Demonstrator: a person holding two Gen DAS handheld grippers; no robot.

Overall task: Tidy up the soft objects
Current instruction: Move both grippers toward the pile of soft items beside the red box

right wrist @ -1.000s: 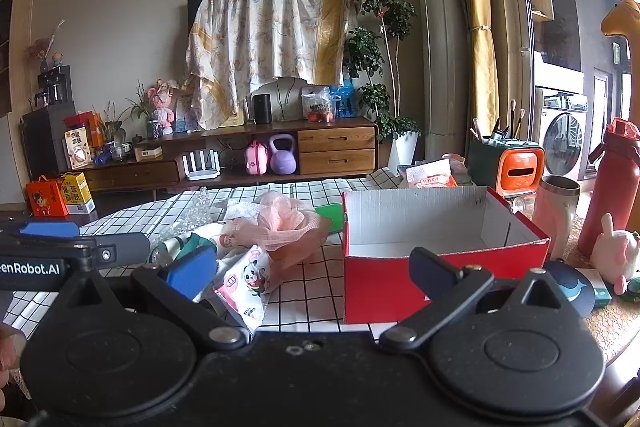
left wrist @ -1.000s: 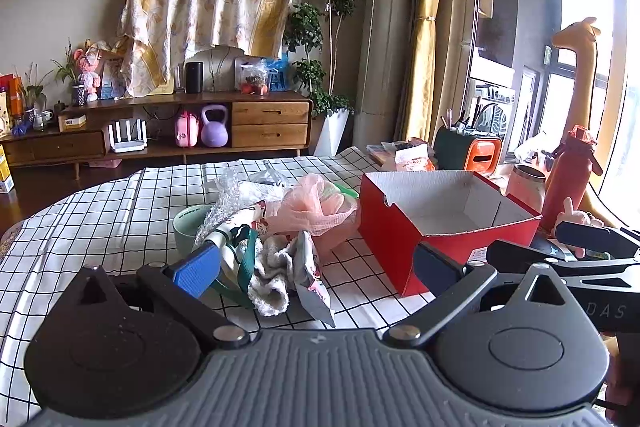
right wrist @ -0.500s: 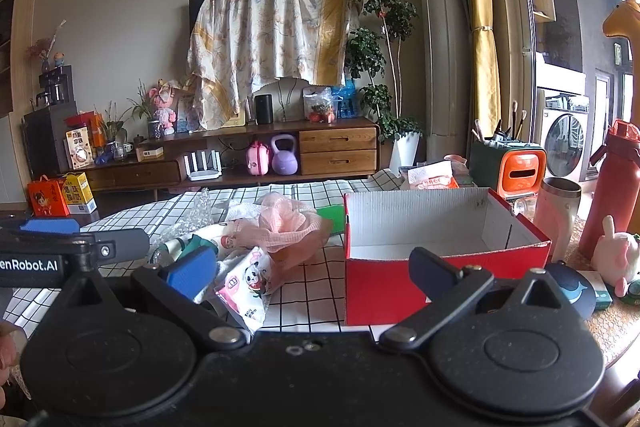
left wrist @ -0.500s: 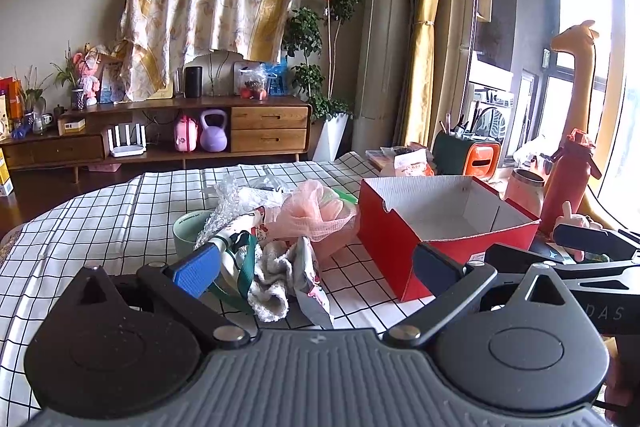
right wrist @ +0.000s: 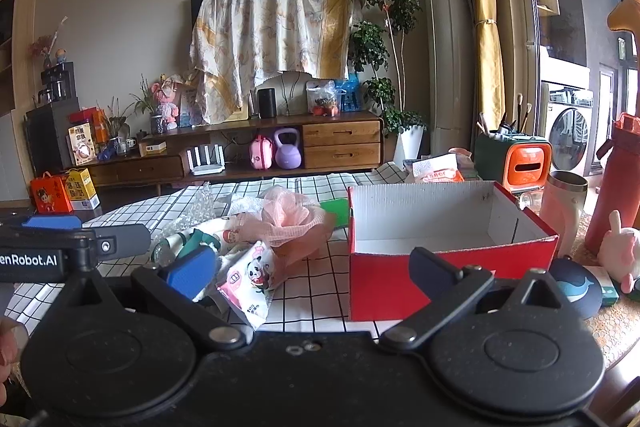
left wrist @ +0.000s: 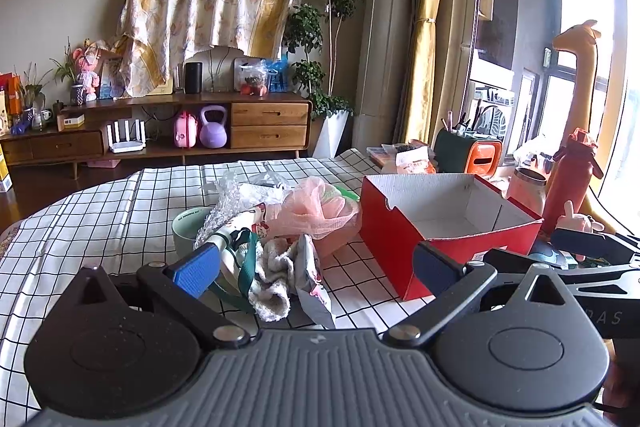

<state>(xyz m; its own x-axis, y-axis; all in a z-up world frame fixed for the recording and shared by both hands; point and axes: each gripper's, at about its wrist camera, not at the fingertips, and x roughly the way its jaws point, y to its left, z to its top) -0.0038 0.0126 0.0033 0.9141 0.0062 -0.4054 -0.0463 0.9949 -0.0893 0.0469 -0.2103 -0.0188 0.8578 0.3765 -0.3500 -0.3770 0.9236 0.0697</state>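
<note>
Meanwhile, both grippers hovered low over the black-and-white checked tablecloth (left wrist: 100, 227), each with its jaws spread wide and grasping nothing. The left gripper (left wrist: 316, 267) faced a heap of soft things: a pink mesh bath puff (left wrist: 316, 211), a cream knitted sock (left wrist: 272, 287) and crinkled clear plastic wrap (left wrist: 228, 199). Just right of the heap stood the red cardboard box with a white inside (right wrist: 452, 263), holding nothing. Between the right gripper (right wrist: 312, 271) and the heap lay a pink panda-printed packet (right wrist: 250, 279).

A purple kettlebell (right wrist: 287, 149) sits mid-frame in a wood cabinet (right wrist: 340, 143). A red bottle (left wrist: 570, 183) and steel cup (right wrist: 566, 205) stand right. A draped sheet (right wrist: 272, 35) hangs above.
</note>
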